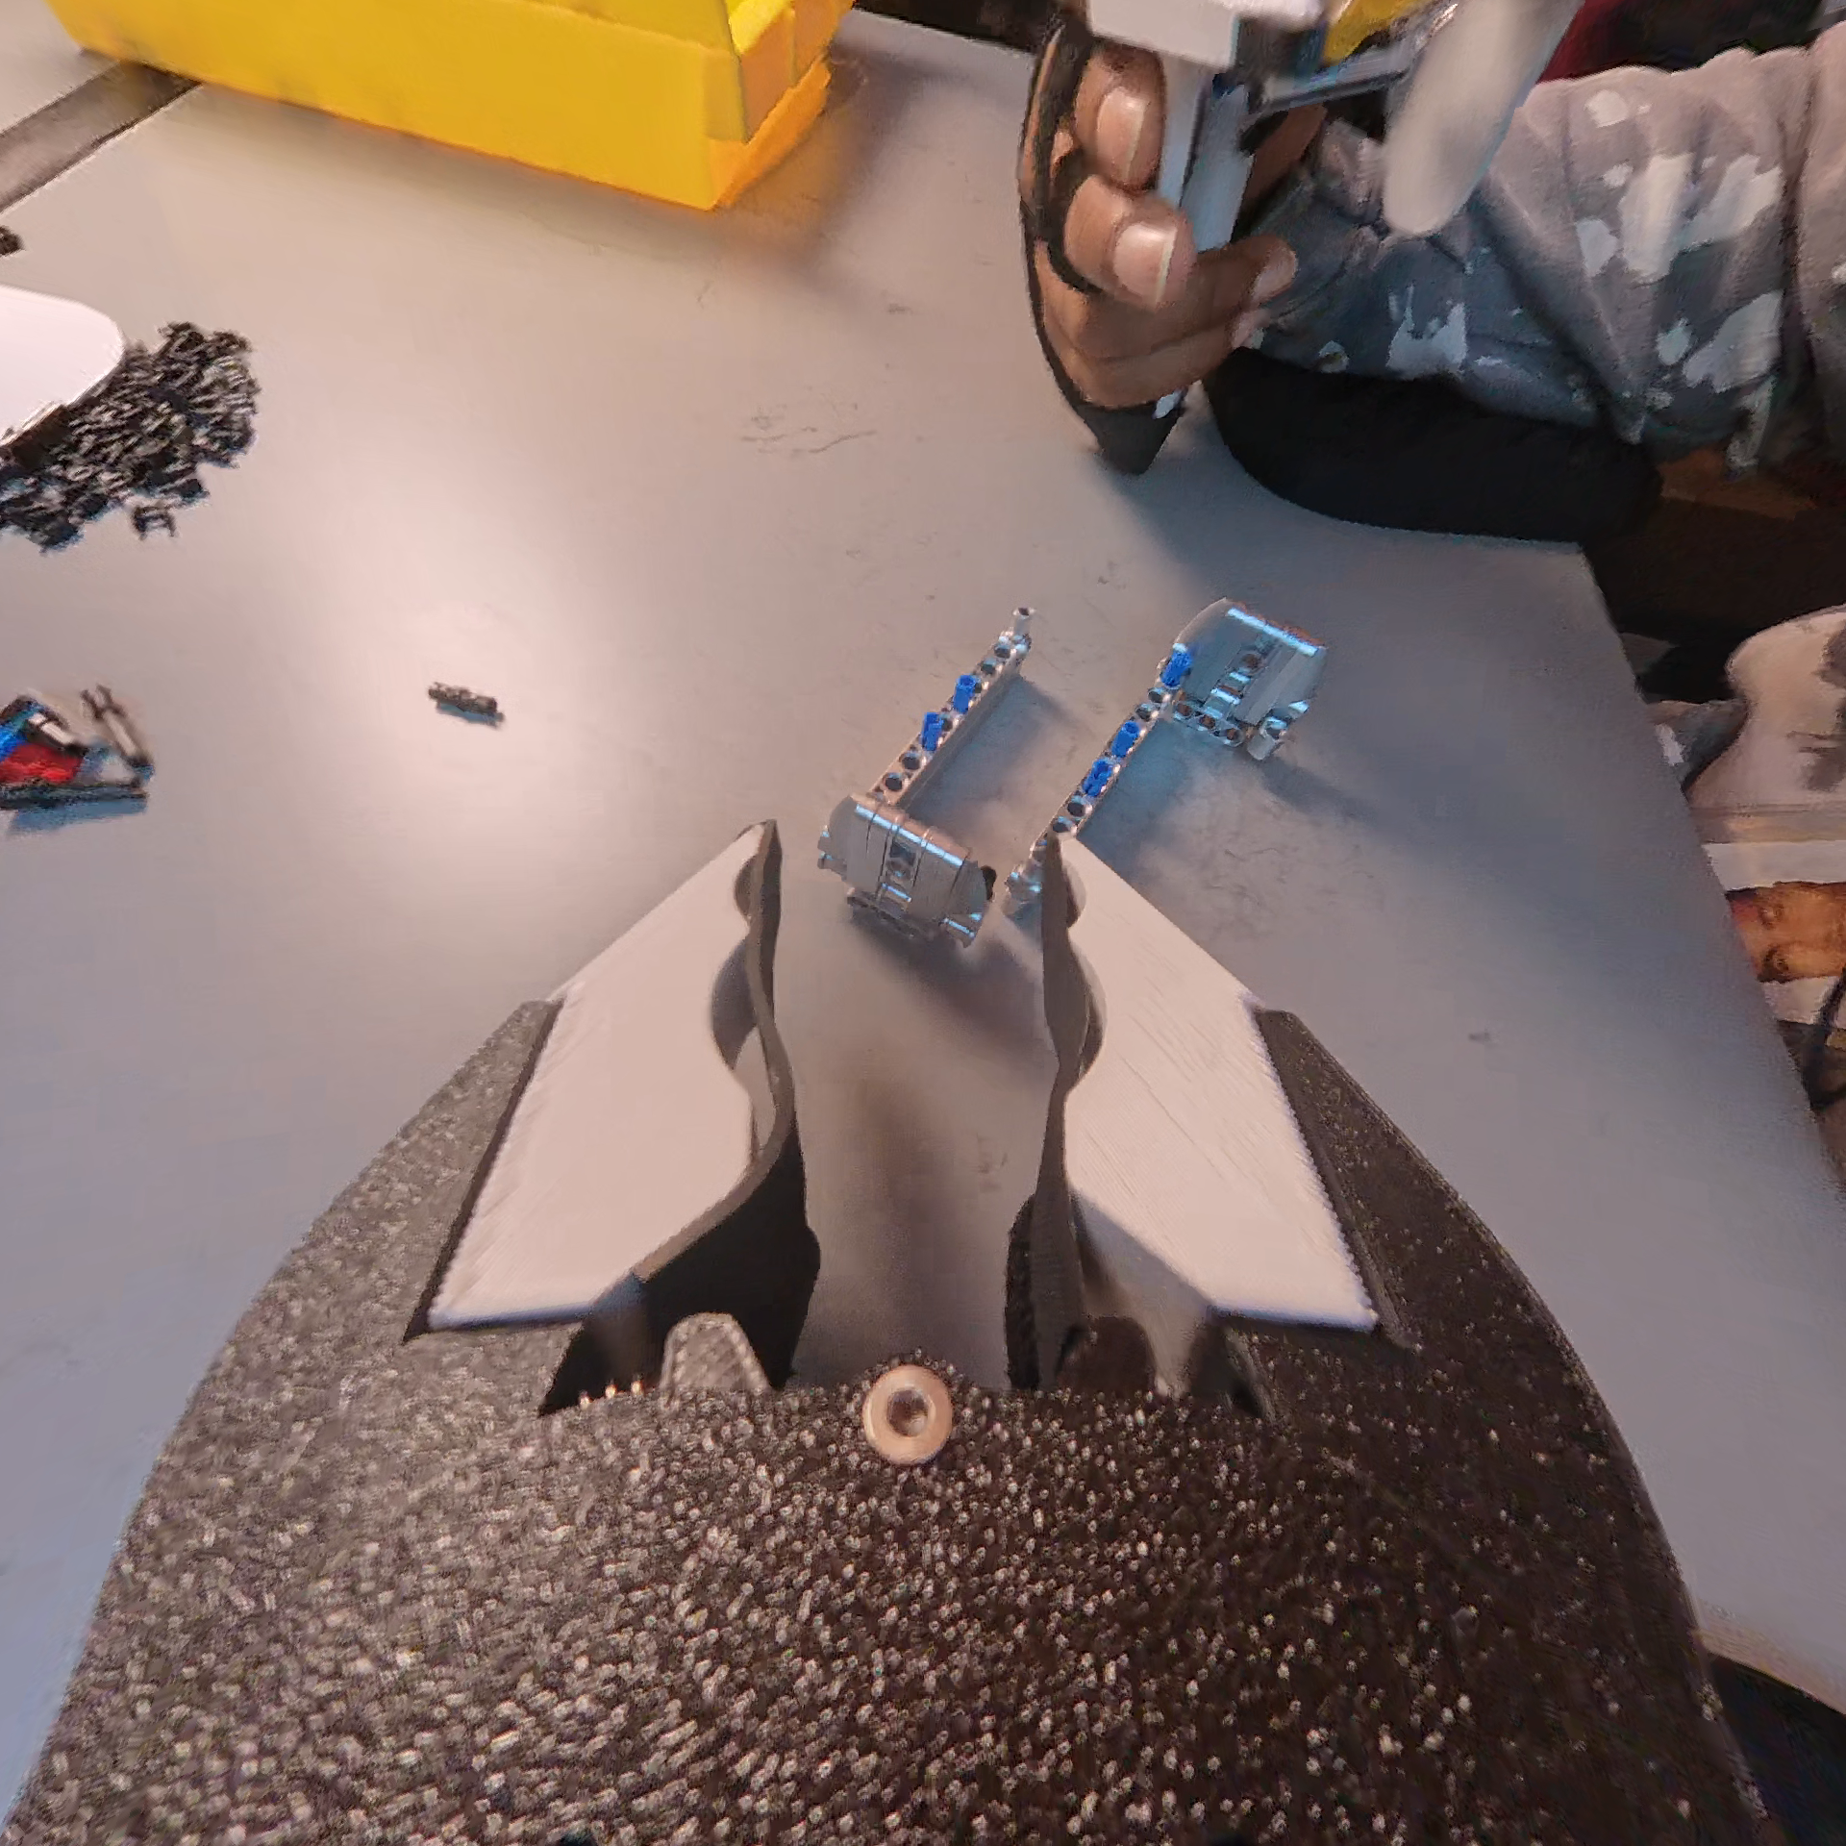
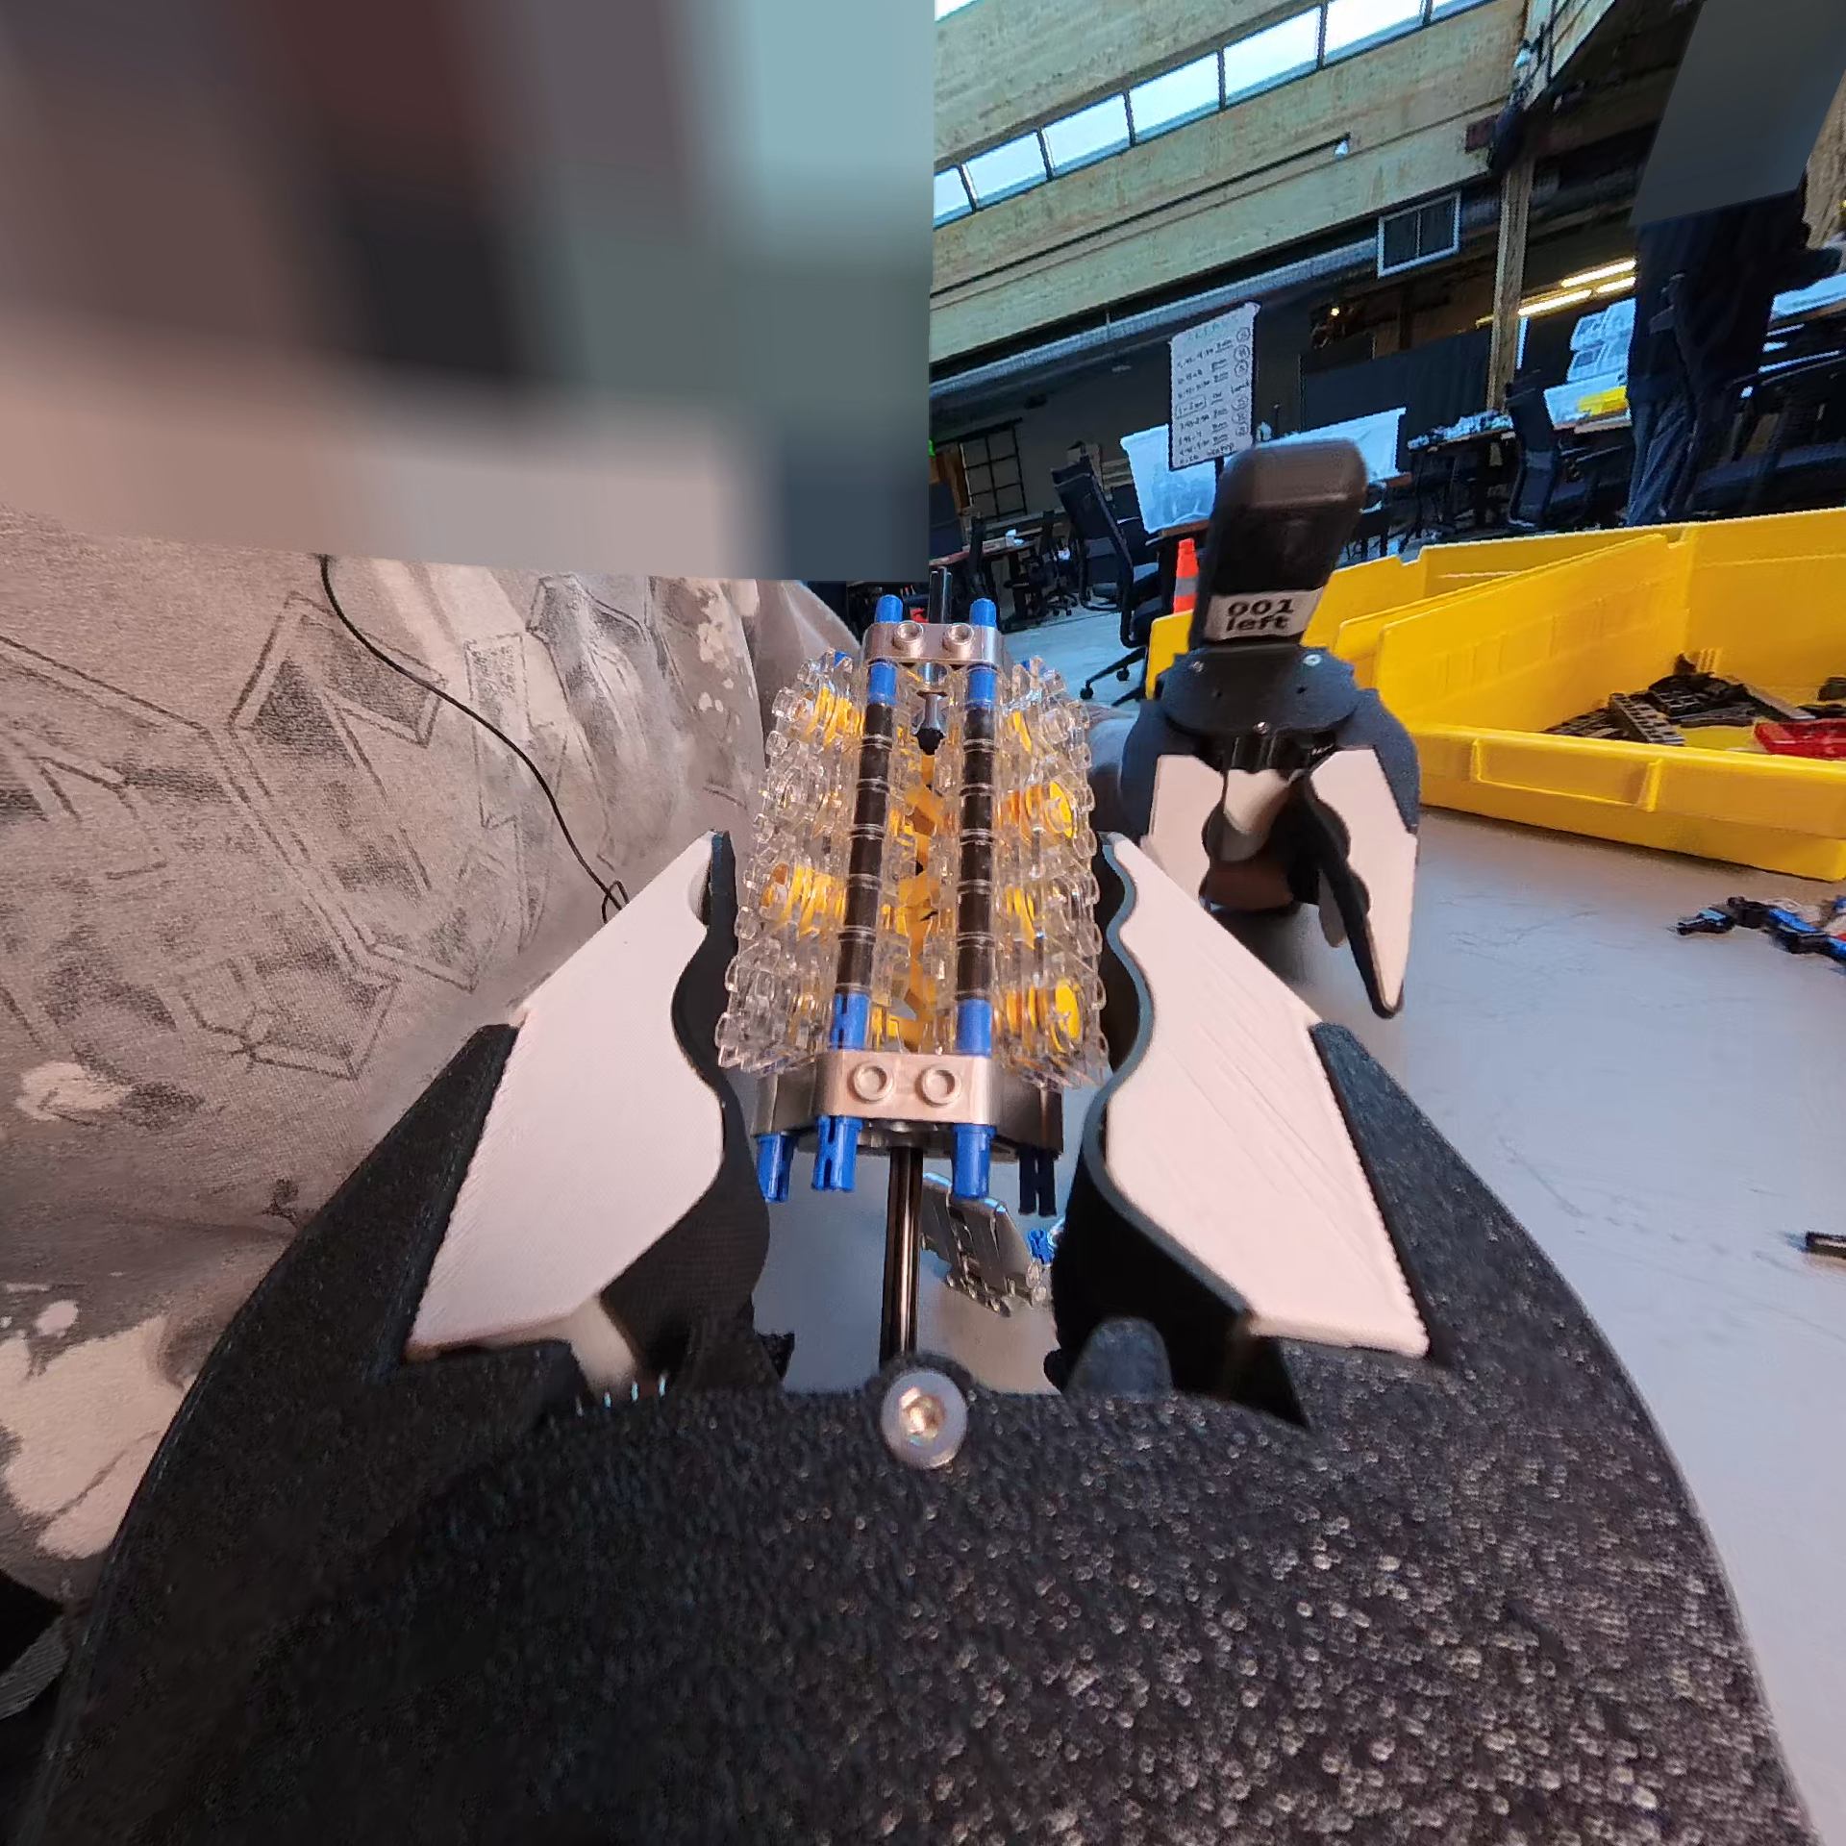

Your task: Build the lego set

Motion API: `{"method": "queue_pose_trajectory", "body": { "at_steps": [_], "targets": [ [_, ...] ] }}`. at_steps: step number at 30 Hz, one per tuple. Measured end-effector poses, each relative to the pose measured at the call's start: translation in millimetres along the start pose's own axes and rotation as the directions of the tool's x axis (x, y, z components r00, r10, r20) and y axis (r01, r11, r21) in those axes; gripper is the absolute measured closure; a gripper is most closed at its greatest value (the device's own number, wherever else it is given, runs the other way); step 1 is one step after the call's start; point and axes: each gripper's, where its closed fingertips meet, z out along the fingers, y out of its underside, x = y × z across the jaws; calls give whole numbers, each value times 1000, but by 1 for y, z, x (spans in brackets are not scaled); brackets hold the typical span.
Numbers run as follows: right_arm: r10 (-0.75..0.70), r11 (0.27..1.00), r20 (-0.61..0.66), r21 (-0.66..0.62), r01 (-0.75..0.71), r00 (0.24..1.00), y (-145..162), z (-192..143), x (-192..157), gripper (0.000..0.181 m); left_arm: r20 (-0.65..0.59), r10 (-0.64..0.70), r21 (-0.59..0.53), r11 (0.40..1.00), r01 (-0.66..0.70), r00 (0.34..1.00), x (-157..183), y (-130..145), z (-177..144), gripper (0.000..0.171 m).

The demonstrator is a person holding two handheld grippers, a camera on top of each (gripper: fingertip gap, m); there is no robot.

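The left gripper (image 1: 909,849) hovers over the tabletop (image 1: 599,450), fingers spread, just short of two grey beams (image 1: 1049,759) with blue pins near the tabletop's right edge. The right gripper (image 2: 914,869) is raised, its fingers pinching a clear-and-yellow gear assembly (image 2: 914,869). A yellow bin (image 2: 1558,719) sits beyond.

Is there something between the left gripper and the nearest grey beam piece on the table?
Nothing visible. The left gripper is open, and only bare table lies between its tips and the grey beam assembly with blue pins just ahead. A second grey assembly lies beside it, touching the right fingertip.
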Motion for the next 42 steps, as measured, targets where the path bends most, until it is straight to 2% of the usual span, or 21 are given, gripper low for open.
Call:
{"method": "queue_pose_trajectory", "body": {
  "at_steps": [5, 8, 10, 15, 23, 29, 32, 35, 38, 40, 42],
  "targets": [
    [1, 999, -41, -45, -3, 999, 7, -2, 6, 112, -167, 82, -51, 994, -91, 983, 6, -5, 6, 107],
    [-2, 998, -72, -60, -2, 997, 9, -5, 9, 112, -224, 124, -119, 981, -153, 967, 1, 2, 11, 107],
    [-6, 998, -93, -69, 0, 996, 9, -8, 11, 112, -254, 139, -164, 969, -184, 957, -2, 8, 11, 113],
    [-2, 996, -122, -90, -9, 993, 12, -12, 17, 112, -274, 141, -199, 960, -199, 951, -5, 16, 12, 133],
    [10, 995, -123, -102, -23, 992, 14, -10, 19, 112, -261, 176, -156, 963, -221, 949, -3, 12, 19, 127],
    [8, 993, -125, -115, -22, 992, 16, -9, 18, 112, -285, 188, -171, 955, -243, 940, 4, 15, 30, 131],
    [10, 991, -133, -131, -28, 991, 18, -8, 19, 112, -246, 160, -169, 964, -204, 956, 2, 13, 31, 132],
    [5, 984, -174, -176, -36, 985, 24, -9, 26, 113, -194, 76, -166, 980, -109, 978, -4, 11, 28, 132],
    [-48, 961, -249, -275, -23, 967, 36, -12, 37, 112, -123, -67, -165, 985, 46, 990, -14, 10, 23, 132],
    [-110, 937, -290, -349, 2, 951, 44, -14, 45, 111, -88, -183, -128, 977, 171, 979, -21, 5, 19, 132],
    [-182, 903, -325, -428, 28, 928, 52, -15, 52, 111, -105, -280, -64, 960, 274, 954, -22, -4, 14, 132]
  ]
}}
